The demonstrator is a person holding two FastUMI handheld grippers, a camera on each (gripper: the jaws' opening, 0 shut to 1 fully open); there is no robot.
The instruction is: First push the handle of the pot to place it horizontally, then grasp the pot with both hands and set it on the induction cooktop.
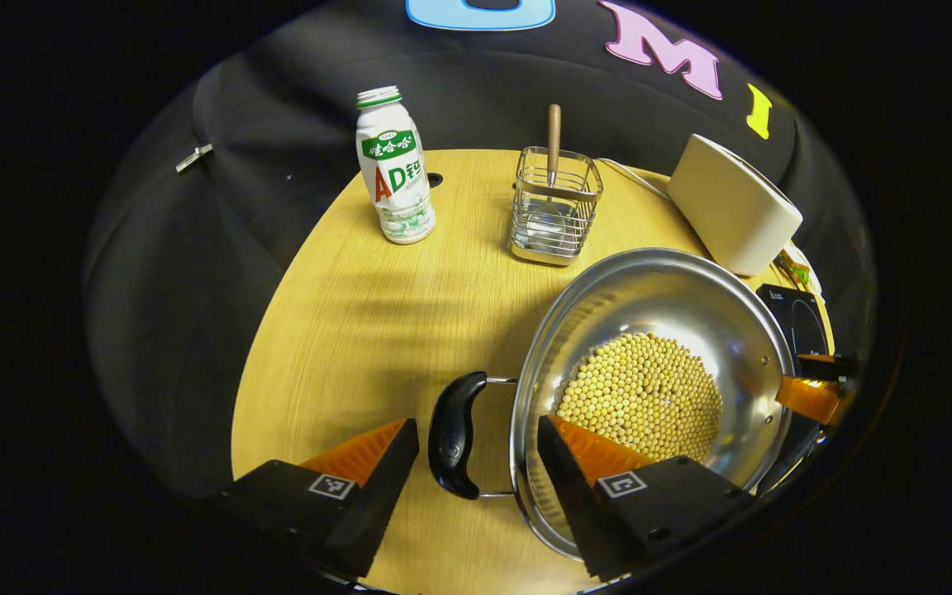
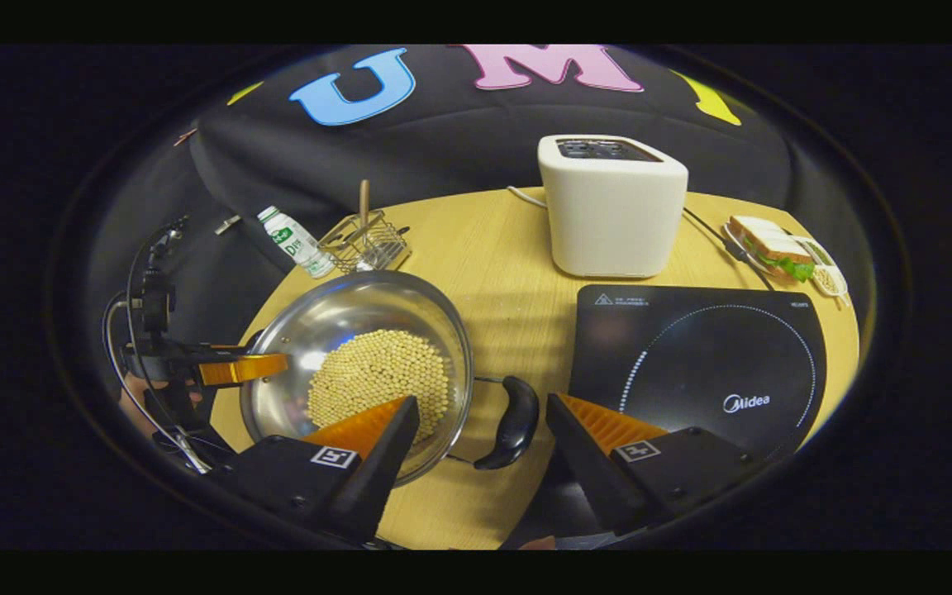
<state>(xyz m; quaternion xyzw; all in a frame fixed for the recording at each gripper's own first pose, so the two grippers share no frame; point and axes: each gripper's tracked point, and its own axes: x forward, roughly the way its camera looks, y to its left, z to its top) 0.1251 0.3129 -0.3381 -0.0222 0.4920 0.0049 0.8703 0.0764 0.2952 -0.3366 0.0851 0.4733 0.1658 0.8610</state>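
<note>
The shiny steel pot (image 1: pixel 649 364), round and full of small yellow beans (image 1: pixel 641 397), sits on the wooden table (image 1: pixel 360 330) beside the flat black induction cooktop (image 2: pixel 695 355). Each curved black handle (image 1: pixel 455 434) lies between wide-open fingers of the left gripper (image 1: pixel 476 450) and right gripper (image 2: pixel 480 426), ungrasped.

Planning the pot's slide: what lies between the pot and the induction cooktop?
Right gripper view: only the pot's black handle and bare tabletop before the induction cooktop.
</note>
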